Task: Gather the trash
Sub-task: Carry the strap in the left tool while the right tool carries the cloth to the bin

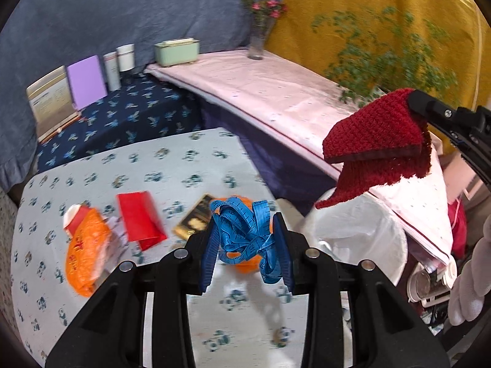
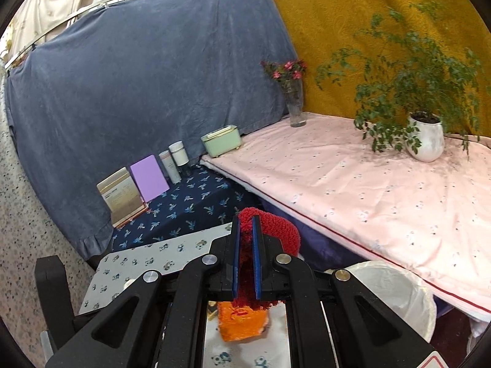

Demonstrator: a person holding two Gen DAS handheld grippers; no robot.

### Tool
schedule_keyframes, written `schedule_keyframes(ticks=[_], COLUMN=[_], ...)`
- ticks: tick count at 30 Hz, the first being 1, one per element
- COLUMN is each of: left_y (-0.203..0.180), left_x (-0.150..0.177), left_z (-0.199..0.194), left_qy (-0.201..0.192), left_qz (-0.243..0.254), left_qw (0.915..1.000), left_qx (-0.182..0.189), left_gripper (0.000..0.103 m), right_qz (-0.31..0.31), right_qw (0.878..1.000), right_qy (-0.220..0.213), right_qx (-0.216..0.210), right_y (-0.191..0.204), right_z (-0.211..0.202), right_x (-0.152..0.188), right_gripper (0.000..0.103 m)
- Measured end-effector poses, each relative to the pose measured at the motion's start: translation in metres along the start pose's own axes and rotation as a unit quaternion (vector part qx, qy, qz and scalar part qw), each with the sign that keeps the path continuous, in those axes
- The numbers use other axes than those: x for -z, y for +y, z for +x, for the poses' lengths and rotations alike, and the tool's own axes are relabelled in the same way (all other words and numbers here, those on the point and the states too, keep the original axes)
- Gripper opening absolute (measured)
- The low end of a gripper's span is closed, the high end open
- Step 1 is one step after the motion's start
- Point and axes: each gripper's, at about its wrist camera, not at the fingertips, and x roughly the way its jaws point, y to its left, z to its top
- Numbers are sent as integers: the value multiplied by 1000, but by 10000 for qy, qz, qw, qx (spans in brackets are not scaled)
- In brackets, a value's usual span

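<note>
My left gripper [image 1: 247,242] is shut on a tangled blue measuring tape [image 1: 245,230] and holds it above the panda-print table [image 1: 153,165]. An orange object [image 1: 245,265] lies on the table right behind the tape. My right gripper [image 2: 245,260] is shut on a red knitted cloth [image 2: 273,230]; in the left wrist view that cloth [image 1: 377,141] hangs in the air above the white-lined trash bin [image 1: 362,233]. The bin also shows in the right wrist view [image 2: 396,294] at lower right.
On the panda table lie an orange plastic bag [image 1: 86,251], a red packet [image 1: 139,217] and a gold-black packet [image 1: 196,217]. A pink-covered table [image 2: 368,184] holds a potted plant [image 2: 425,135], vase [image 2: 296,104] and green box [image 2: 221,139]. A dark blue shelf [image 2: 190,205] carries boxes and tubes.
</note>
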Motion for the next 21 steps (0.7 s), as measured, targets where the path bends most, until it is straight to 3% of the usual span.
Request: schedule_keyframes(ticks=[21], left_y=[-132], left_x=[1], left_z=[32], left_qy=[320], left_qz=[939], left_qw=[9916], left_qx=[833], left_gripper=[33], right_qz=[681], right_qw=[9930], right_qy=[189], right_qx=[944], right_y=[-121], right_z=[-32], right_x=[34], right_gripper=[7])
